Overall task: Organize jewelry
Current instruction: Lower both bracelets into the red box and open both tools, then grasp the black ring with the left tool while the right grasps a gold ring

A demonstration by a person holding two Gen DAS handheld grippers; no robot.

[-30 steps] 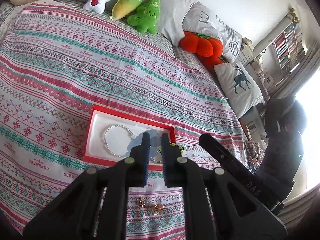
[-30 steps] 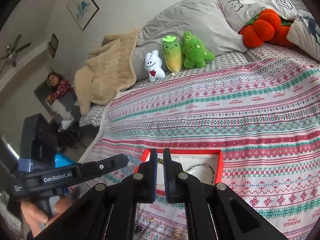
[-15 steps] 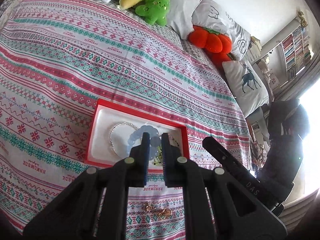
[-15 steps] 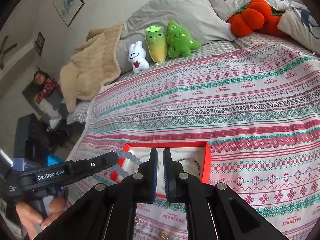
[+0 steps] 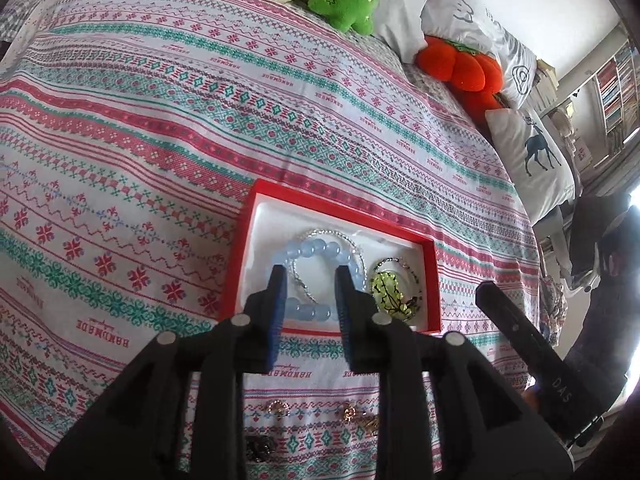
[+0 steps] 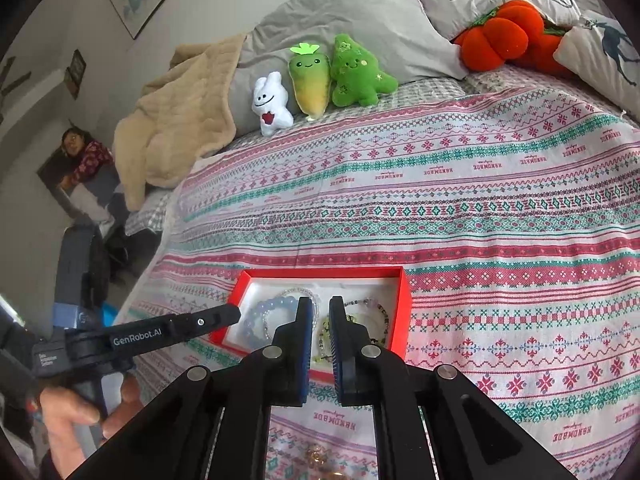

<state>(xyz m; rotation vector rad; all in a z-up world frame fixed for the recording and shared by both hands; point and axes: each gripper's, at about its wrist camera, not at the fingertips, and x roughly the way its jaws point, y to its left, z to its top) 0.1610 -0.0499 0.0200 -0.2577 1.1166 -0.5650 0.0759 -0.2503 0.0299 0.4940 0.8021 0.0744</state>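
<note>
A: Where is the jewelry?

B: In the red box (image 5: 434, 276) at frame centre; the pale blue bead bracelet (image 5: 316, 250) lies inside, free between the opening jaws of the left gripper (image 5: 308, 276).

A: The right gripper (image 6: 320, 308)?

B: Narrow gap, opening, nothing gripped; a green pendant (image 5: 394, 294) lies right of the bracelet; small earrings (image 5: 352, 414) lie on the bedspread (image 5: 200, 120) below.

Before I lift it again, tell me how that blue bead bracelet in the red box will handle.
The blue bead bracelet will probably sag, being strung beads. Its glossy round beads look slippery and may roll. It overlaps the silver bracelet, so it could snag.
</note>
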